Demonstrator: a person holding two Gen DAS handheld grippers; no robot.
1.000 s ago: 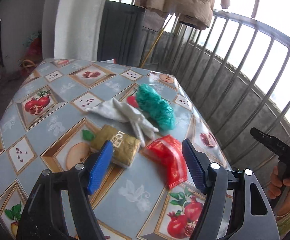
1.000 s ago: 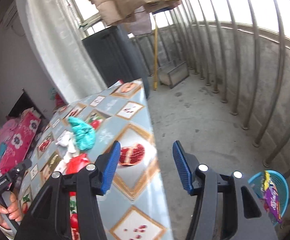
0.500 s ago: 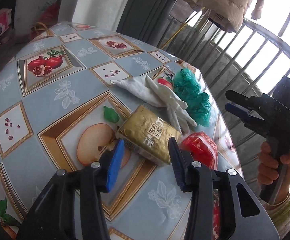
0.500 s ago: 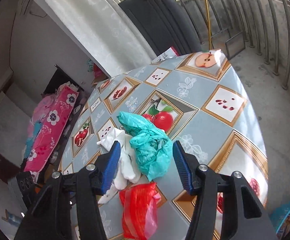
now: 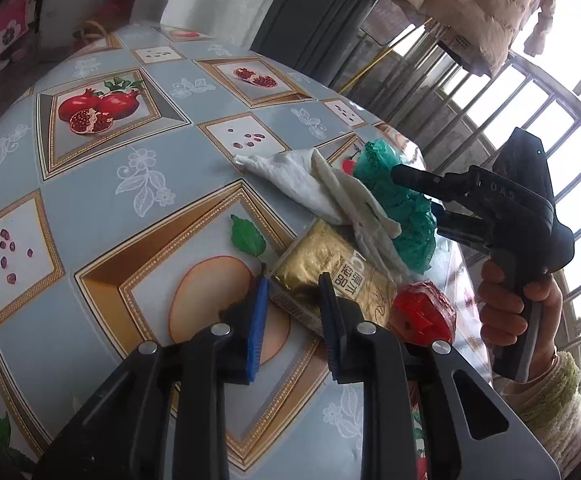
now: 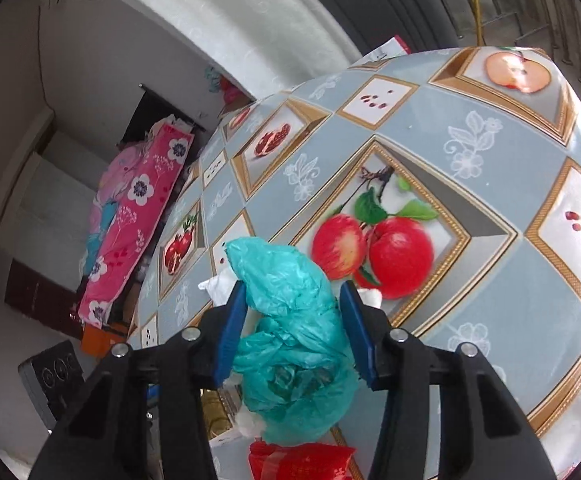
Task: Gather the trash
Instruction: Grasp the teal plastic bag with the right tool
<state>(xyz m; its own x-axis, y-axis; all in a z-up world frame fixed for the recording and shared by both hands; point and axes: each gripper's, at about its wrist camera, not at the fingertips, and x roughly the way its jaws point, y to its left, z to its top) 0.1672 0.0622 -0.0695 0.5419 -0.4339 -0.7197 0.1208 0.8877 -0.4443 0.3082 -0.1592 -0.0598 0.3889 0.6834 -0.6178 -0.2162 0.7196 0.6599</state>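
Note:
Trash lies on a table with a fruit-print cloth: a gold packet, a crumpled white cloth, a teal plastic bag and a red wrapper. My left gripper is open, its fingertips on either side of the gold packet's near corner. My right gripper is open, with its blue pads on either side of the teal bag. The right gripper also shows in the left wrist view, over the bag. The red wrapper lies below the bag.
A metal railing runs past the table's far edge. A dark bin stands behind the table and a beige jacket hangs above. Pink flowered bedding lies to the left, beyond the table.
Both grippers have moved in and down to the table. The left one has narrowed around the gold packet's corner. The right one has swung from the floor side to straddle the teal bag.

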